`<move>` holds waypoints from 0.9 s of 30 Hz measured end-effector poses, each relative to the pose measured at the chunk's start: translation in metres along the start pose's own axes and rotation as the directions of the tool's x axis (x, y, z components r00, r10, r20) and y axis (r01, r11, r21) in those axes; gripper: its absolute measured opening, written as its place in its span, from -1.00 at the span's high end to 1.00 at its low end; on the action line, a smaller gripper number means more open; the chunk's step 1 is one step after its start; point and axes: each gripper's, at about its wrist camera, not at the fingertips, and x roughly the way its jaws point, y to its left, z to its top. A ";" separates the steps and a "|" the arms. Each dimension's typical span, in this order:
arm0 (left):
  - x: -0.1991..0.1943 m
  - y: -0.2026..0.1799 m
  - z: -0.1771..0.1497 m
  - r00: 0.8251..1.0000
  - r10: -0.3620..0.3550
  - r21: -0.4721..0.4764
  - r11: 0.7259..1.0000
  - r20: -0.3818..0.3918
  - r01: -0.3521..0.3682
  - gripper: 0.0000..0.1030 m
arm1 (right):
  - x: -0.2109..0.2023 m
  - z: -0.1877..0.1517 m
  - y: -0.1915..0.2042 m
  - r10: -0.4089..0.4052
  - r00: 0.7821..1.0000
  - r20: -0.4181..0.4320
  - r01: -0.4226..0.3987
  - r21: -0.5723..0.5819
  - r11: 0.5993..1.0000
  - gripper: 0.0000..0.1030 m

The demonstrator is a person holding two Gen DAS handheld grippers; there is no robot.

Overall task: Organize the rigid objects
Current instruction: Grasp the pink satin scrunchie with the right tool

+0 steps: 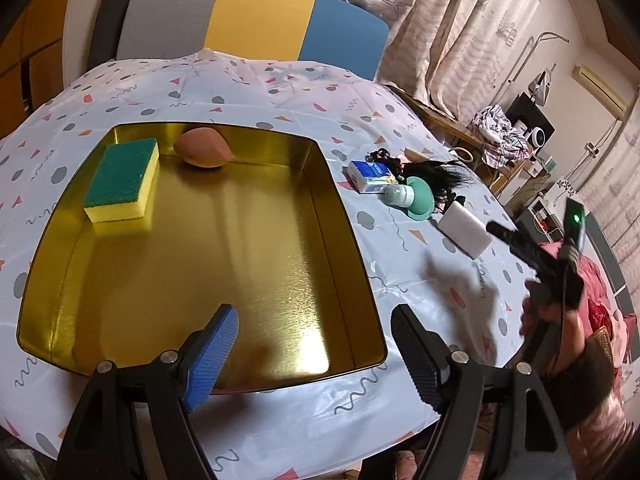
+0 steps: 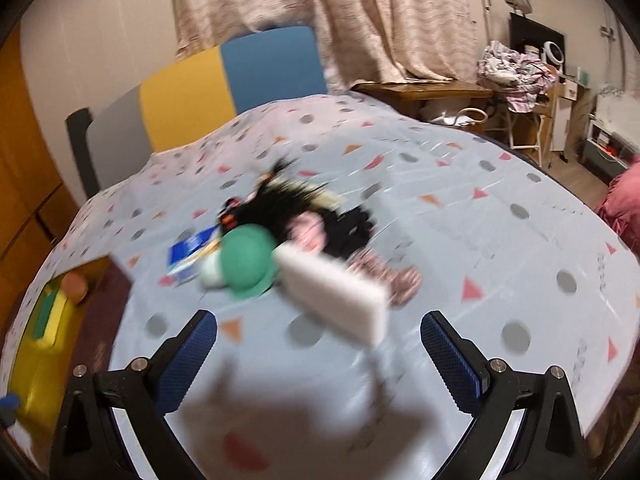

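Left tool (image 1: pixel 312 344): wide open, empty, above gold tray (image 1: pixel 352 240) holding green-yellow sponge (image 1: pixel 122 178) and orange object (image 1: pixel 203 148). Right tool (image 2: pixel 319 356): wide open, empty, facing white block (image 2: pixel 340 292) on tabletop (image 2: pixel 500 240).

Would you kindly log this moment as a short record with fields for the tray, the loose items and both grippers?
tray: gold metal tray on the patterned tablecloth
in tray: green and yellow sponge and orange egg-shaped sponge, both at the far end, apart
loose pile: white sponge block, green round lid, small white bottle, blue and white box, black hair-like item
left gripper: open, empty, over the tray's near edge
right gripper: open, empty, facing the white sponge block
right view: motion blurred
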 end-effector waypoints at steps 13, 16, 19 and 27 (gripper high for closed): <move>0.006 -0.020 0.002 1.000 0.016 0.038 0.999 -0.016 -0.015 -0.54 | 0.007 -0.029 0.046 0.346 0.931 -0.114 -0.356 -0.092 0.930 -0.99; 0.008 -0.026 0.002 1.000 0.011 0.055 0.998 -0.019 -0.010 -0.54 | -0.011 -0.041 0.047 0.376 0.922 -0.093 -0.384 -0.109 0.917 -1.00; 0.009 -0.029 0.002 1.000 0.004 0.059 0.998 -0.022 -0.003 -0.54 | -0.017 -0.041 0.022 0.321 0.946 -0.051 -0.323 -0.037 0.946 -1.00; 0.017 -0.039 0.000 0.999 -0.008 0.072 0.997 -0.043 0.011 -0.54 | 0.004 -0.016 -0.056 0.047 0.998 -0.037 -0.040 0.161 0.986 -0.80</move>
